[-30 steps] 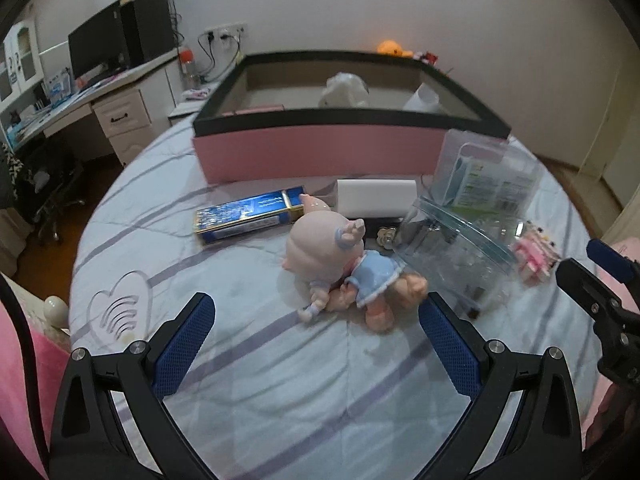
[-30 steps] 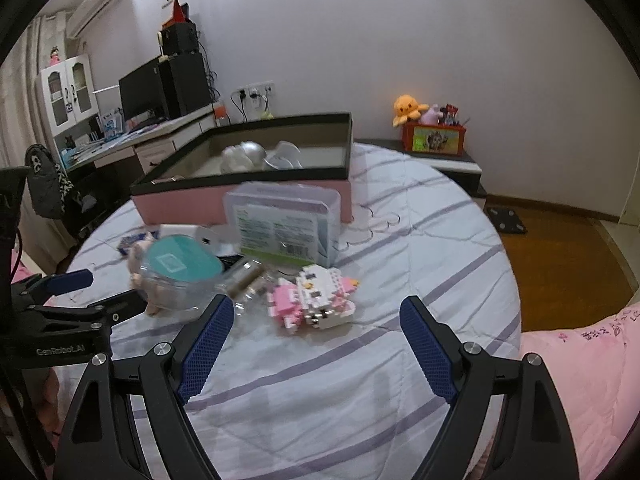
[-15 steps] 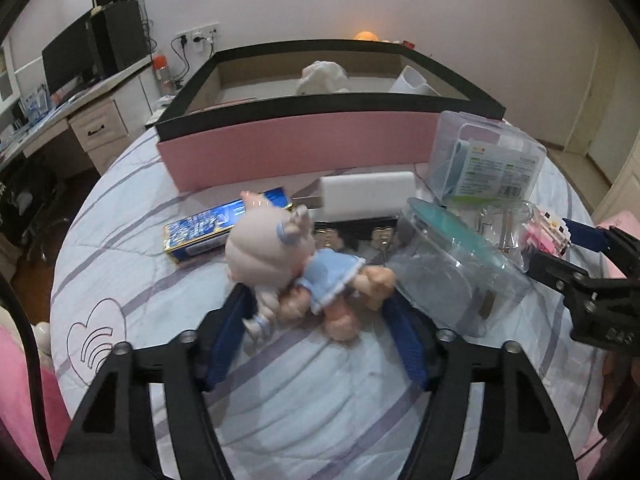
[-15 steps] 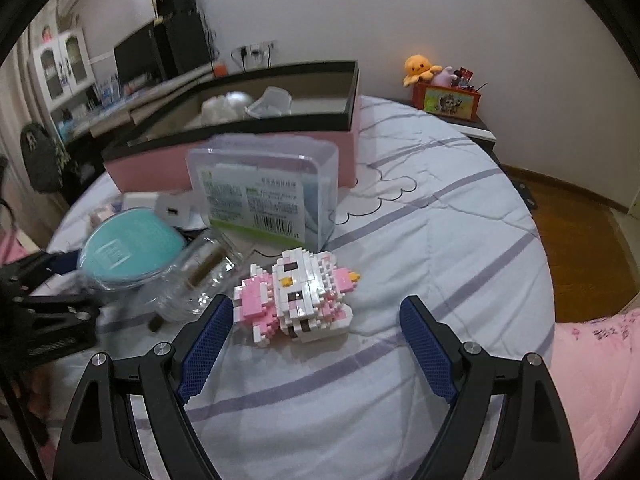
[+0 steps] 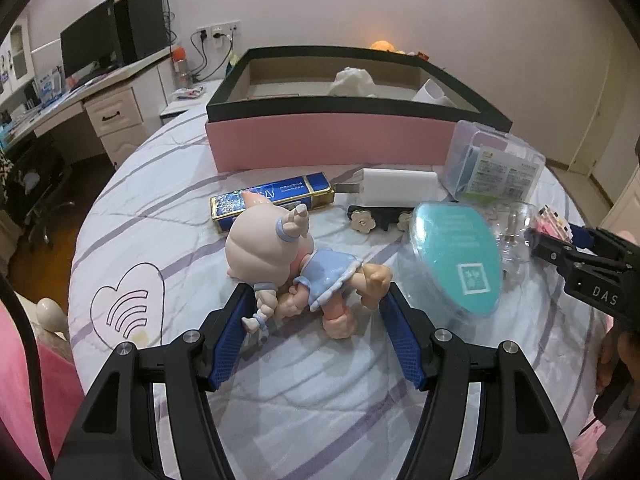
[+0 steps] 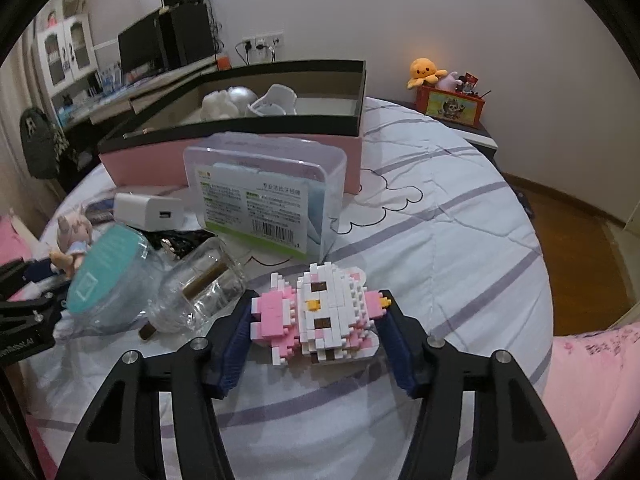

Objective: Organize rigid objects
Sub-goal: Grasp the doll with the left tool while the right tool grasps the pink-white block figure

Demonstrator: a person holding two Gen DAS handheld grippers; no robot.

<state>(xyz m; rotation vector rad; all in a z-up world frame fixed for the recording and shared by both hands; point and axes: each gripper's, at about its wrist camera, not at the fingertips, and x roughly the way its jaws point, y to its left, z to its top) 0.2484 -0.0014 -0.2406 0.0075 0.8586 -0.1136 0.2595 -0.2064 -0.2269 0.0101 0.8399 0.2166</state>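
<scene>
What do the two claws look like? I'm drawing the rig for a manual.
Both are matte black frames that fork into two arms with silver screw heads. The left claw and right claw carry blue ribbed pads on their fingers. White lettering, partly cut off, marks the side of each claw's body. No cables or sleeves are visible.

Readable marks, placed relative to the pink box [image 5: 332,142]:

- "DAS" in pale letters on the black body of the right gripper [image 5: 558,236], far right and well nearer the camera than the pink box
- Partial "...Robot.AI" on the black body of the left gripper [image 6: 24,346]
- Clear plastic case [image 6: 264,192] just in front of the pink box: green label with barcode, print too small to read
- Teal lid [image 5: 456,258]: square code, text unreadable
</scene>
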